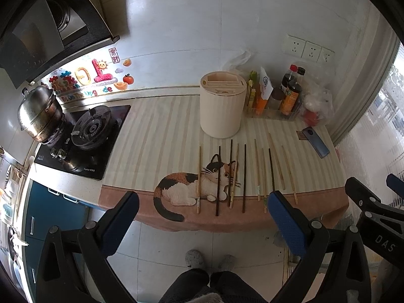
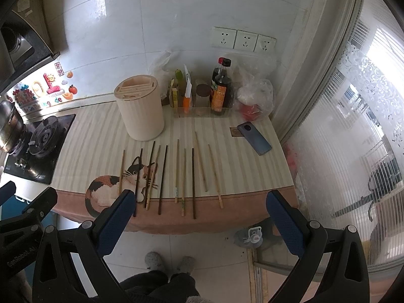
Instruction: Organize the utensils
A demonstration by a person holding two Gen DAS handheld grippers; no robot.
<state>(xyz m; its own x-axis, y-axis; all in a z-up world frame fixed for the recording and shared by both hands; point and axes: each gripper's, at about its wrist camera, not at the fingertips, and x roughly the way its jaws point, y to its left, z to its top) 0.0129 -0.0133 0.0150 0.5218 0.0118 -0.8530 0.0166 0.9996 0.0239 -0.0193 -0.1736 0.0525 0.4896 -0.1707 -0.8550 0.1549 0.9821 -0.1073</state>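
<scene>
Several chopsticks, some dark (image 1: 244, 179) (image 2: 162, 179) and some pale bamboo (image 1: 289, 174) (image 2: 214, 174), lie side by side on a striped mat with a cat picture (image 1: 186, 186) (image 2: 108, 186). Behind them stands a cream cylindrical utensil holder (image 1: 222, 104) (image 2: 140, 108) with slots in its top. My left gripper (image 1: 203, 207) hangs open in front of the counter edge, holding nothing. My right gripper (image 2: 199, 207) is open too, also short of the counter. The right gripper's fingers (image 1: 363, 197) show at the right of the left wrist view.
A gas hob (image 1: 83, 139) with a steel pot (image 1: 38, 113) lies left of the mat. Sauce bottles (image 2: 221, 88), a plastic bag (image 2: 255, 98) and a phone (image 2: 255, 137) sit at the back right. A glazed partition (image 2: 341, 139) bounds the right. The person's slippered feet (image 1: 209, 258) stand below.
</scene>
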